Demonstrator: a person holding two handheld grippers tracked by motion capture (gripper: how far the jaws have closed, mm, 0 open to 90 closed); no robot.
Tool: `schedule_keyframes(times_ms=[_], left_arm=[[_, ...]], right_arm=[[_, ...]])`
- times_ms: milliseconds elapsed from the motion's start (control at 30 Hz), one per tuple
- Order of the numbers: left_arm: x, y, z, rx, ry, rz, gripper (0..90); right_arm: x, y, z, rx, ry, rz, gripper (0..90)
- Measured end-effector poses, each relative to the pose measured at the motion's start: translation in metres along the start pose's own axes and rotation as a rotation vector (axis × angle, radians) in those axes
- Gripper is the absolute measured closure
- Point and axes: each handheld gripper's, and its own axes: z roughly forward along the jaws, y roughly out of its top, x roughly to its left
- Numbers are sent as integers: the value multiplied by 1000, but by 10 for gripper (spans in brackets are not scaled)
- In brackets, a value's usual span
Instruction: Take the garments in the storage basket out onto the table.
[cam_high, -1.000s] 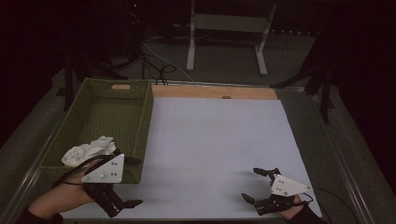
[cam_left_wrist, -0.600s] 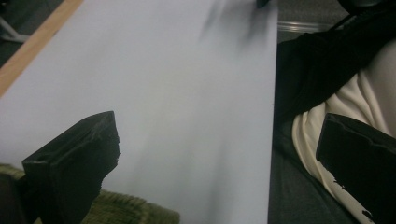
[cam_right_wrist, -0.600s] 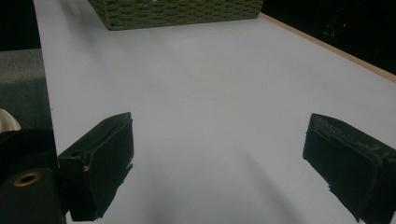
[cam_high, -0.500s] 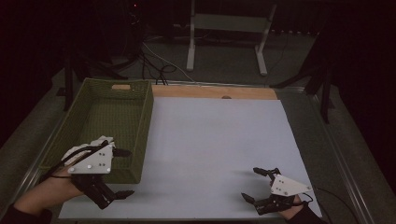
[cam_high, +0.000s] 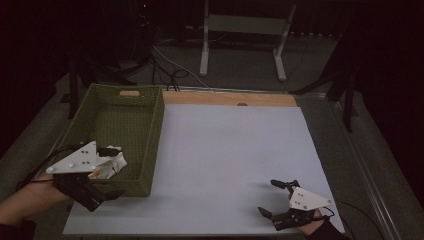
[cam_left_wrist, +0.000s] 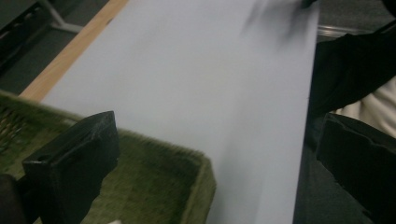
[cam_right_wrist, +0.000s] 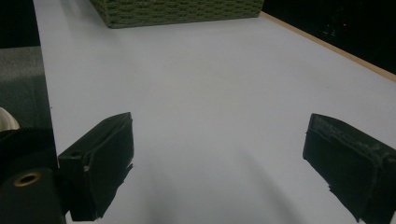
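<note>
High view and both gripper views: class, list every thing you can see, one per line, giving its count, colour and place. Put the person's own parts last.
Basket: one, green woven, on the table's left side, a handle slot in its far wall.
Crumpled item: one, white, in the basket's near end beside the left gripper; what it is cannot be told.
Sheet: one, white, covering most of the table.
Table edge: one strip, light wood, along the sheet's far side.
Stand: one, pale frame, on the floor beyond the table.
Cables: several, dark and pale, on the floor behind the basket.
Left gripper: one, black with grey plate, jaws apart, at the basket's near end.
Right gripper: one, black with grey plate, jaws apart, on the sheet's near right corner.
</note>
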Motion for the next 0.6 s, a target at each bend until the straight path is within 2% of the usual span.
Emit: schedule_keyframes(times_ms=[367, 600], left_arm=[[23, -15, -19, -9, 81, -84, 3], [41, -29, -30, -5, 148, -140, 3]], right_arm=[[0, 1, 0, 0, 1, -4, 88], [1, 1, 0, -2, 2, -3, 88]])
